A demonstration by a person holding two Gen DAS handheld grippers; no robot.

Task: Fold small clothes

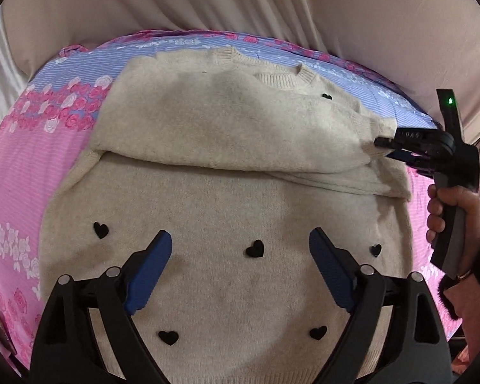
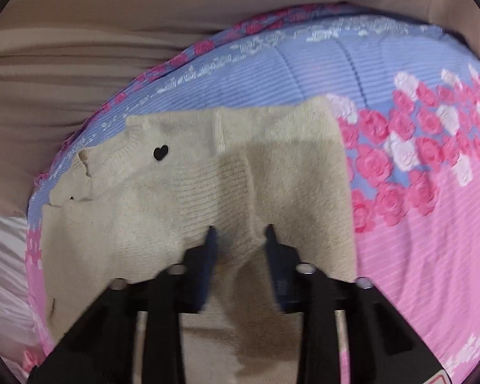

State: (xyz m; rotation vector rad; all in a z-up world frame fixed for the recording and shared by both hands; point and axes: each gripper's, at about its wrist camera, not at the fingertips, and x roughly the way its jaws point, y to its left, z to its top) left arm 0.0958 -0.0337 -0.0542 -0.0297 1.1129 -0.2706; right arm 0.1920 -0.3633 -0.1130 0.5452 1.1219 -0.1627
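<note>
The cream sweater (image 1: 227, 198) with small black hearts lies flat on the bed (image 1: 22, 172), its pink and blue flowered cover showing all round it. One sleeve is folded across the chest, just below the collar (image 1: 291, 78). The left gripper (image 1: 240, 246) hangs over the lower body of the sweater with its jaws spread wide and nothing between them; a black heart (image 1: 255, 248) sits on the knit directly beneath the gap. The right gripper (image 2: 240, 230), held in the person's hand (image 1: 454, 204), is at the end of the folded sleeve, on the side of the sweater away from the left gripper, and its jaws pinch the ribbed cuff (image 2: 230, 192).

The step in hand looks like settling the sleeve across the chest. To do it well, the cuff should probably be drawn taut and level with the shoulder line before release, so no ridge forms underneath. The left gripper would best press or take the hem only once the sleeve lies smooth, keeping the sweater's side edges parallel.
</note>
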